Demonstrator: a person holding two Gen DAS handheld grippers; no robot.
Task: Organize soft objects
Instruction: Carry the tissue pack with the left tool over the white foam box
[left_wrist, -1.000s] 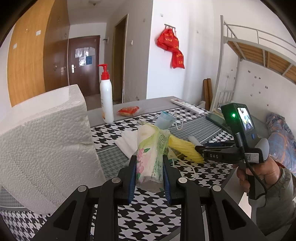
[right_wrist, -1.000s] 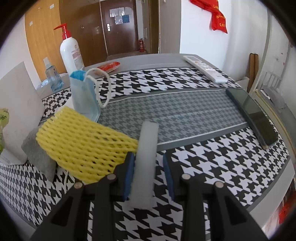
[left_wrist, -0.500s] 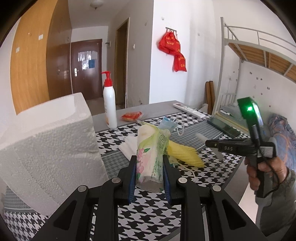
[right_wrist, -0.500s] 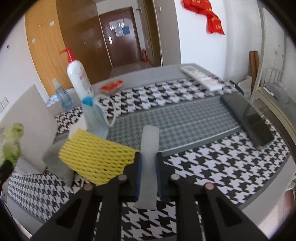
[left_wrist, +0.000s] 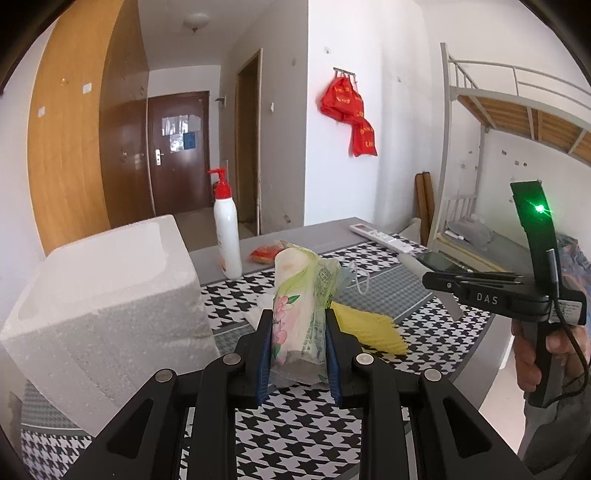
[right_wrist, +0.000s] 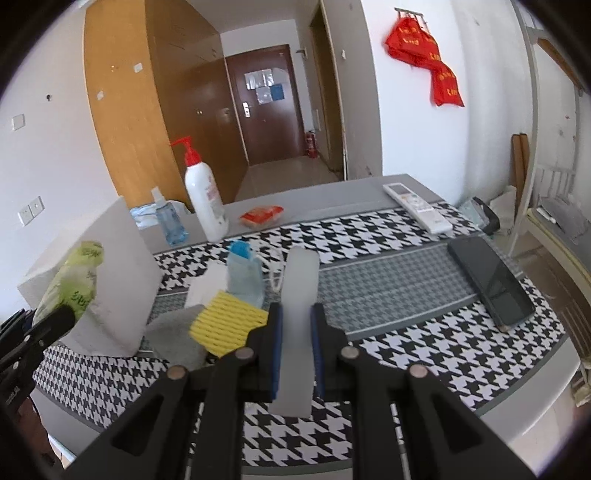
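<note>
My left gripper is shut on a pack of tissues in green flowered wrap, held upright over the houndstooth tablecloth. My right gripper is shut on a white foam strip, lifted above the table. In the left wrist view the right gripper hovers at the right, in a person's hand. A yellow foam net, a blue face mask, a grey sponge and a white napkin lie on the cloth between the two grippers.
A large white styrofoam block stands at the left. A pump bottle, a small spray bottle and a red packet sit at the back. A remote and a dark phone lie at the right.
My right gripper has closed tighter on the foam strip and raised it off the cloth. My left gripper keeps hold of the tissue pack and has tilted up slightly.
</note>
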